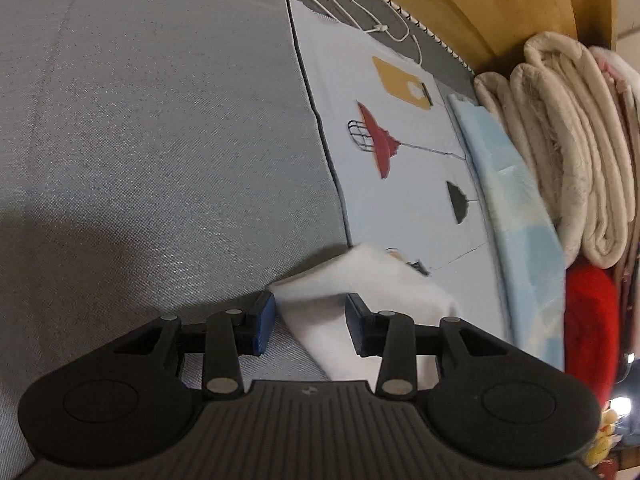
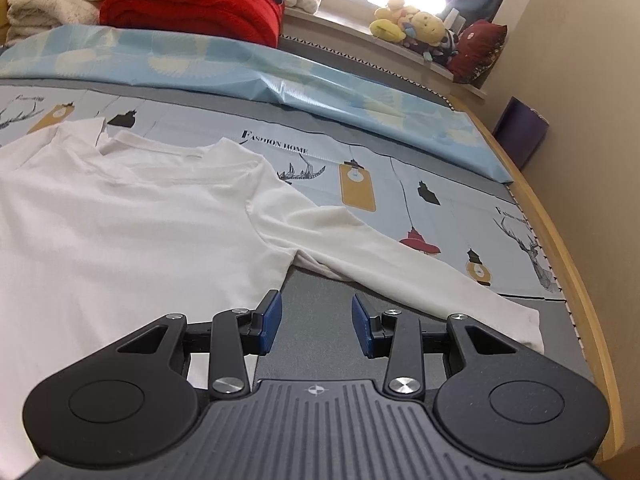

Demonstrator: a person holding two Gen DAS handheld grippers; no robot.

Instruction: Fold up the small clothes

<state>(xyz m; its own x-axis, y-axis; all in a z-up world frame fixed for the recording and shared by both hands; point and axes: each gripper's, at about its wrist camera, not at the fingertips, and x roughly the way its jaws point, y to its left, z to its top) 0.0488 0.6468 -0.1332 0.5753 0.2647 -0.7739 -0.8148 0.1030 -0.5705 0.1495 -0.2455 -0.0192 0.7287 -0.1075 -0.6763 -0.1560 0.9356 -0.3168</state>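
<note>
A white long-sleeved shirt [image 2: 120,216] lies flat on the bed, collar away from me, its right sleeve [image 2: 400,264] stretched out to the right. My right gripper [image 2: 316,320] is open and empty, just above the grey sheet at the armpit between the shirt's body and sleeve. In the left wrist view a white end of the shirt [image 1: 360,292] lies between and beyond the open jaws of my left gripper [image 1: 310,322]. The blue pads [image 1: 264,320] stand apart on either side of the cloth without pinching it.
A grey sheet [image 1: 140,140] and a pale blue printed sheet [image 2: 400,184] cover the bed. A folded light blue quilt [image 2: 240,68] lies along the far side. Cream blankets [image 1: 568,140] and a red blanket [image 2: 192,4] are stacked behind. Plush toys [image 2: 416,24] sit on the windowsill. A wooden bed edge [image 2: 580,280] runs at right.
</note>
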